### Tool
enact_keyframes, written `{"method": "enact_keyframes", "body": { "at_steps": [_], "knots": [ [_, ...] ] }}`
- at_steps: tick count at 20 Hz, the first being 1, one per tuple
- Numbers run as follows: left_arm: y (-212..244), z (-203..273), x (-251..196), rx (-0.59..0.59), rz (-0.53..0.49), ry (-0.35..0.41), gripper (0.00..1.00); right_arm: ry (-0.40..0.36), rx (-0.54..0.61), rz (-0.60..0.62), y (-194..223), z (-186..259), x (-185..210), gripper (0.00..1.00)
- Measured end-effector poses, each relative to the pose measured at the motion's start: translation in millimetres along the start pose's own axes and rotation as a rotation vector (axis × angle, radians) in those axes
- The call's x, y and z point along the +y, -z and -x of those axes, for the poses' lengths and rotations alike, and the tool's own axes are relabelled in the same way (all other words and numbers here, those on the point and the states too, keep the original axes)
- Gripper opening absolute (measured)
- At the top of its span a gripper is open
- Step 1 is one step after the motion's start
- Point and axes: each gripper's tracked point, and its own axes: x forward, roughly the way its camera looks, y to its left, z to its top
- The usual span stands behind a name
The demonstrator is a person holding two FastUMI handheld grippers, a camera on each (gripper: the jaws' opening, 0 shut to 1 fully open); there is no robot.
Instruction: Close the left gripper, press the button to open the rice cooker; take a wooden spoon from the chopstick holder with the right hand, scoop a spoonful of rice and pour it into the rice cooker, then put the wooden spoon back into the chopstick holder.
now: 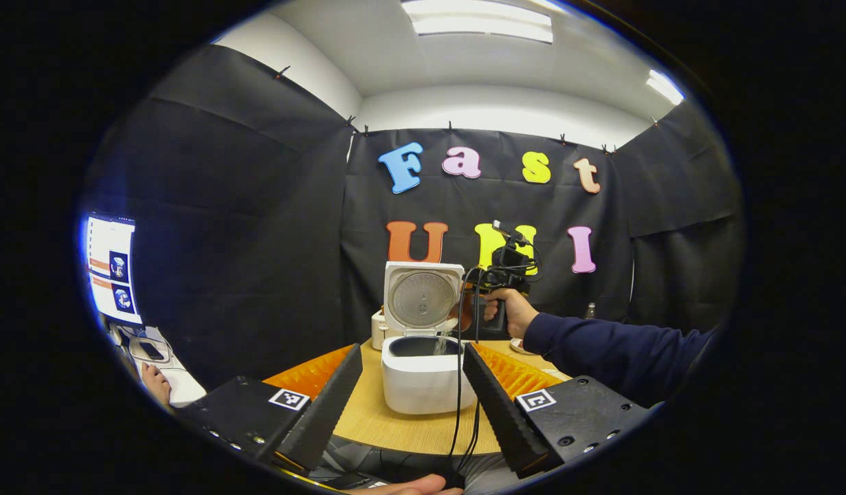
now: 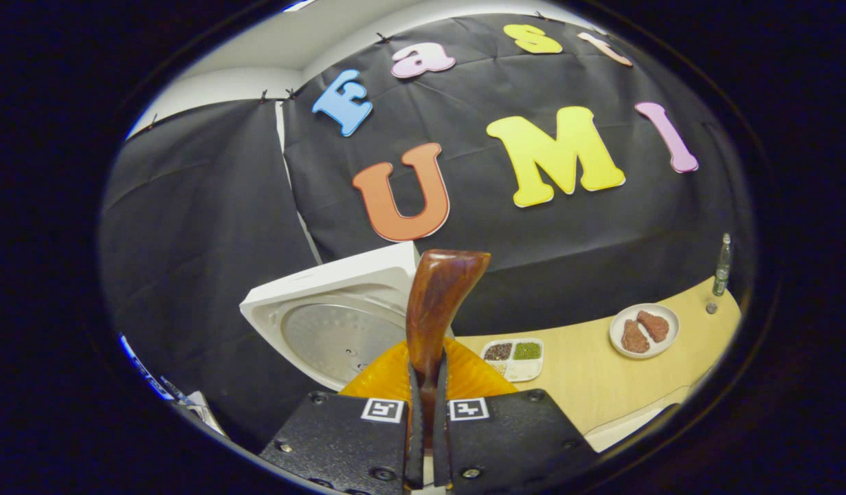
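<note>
Pour step: the right gripper, jaws pinching the wooden spoon, tips rice into the open rice cooker at the desk's near edge. The left gripper idles, jaws spread. Next: return the spoon upright to the chopstick holder.

The cooker stands open mid-table, its raised lid blocking the far side. Bare table lies right of it (a small tray, a plate and perhaps a bottle farther right).
</note>
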Motion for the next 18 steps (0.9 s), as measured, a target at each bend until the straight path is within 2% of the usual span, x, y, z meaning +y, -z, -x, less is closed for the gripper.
{"method": "enact_keyframes", "body": {
  "at_steps": [4, 9, 11, 14, 18],
  "knots": [
    [0.8, -0.9, -0.7, 0.011, 0.0, 0.008, 0.94, 0.031, -0.025, 0.109, 3.5, 6.3, -8.2, 0.11],
    [3.9, -1.7, -0.6, 0.029, -0.003, 0.003, 0.94, -0.014, -0.006, 0.12, 17.2, 7.3, 1.8, 0.11],
    [4.5, -0.6, -1.9, 0.036, -0.008, 0.005, 0.94, -0.026, -0.014, 0.161, 18.0, 9.0, 10.7, 0.11],
    [2.5, -0.6, -0.7, 0.036, -0.012, 0.008, 0.94, -0.009, -0.047, 0.283, 18.6, 16.7, 24.7, 0.11],
    [7.0, -0.5, -2.2, 0.053, -0.001, 0.004, 0.94, -0.039, -0.109, 0.519, 27.2, 26.7, 61.3, 0.11]
  ]
}}
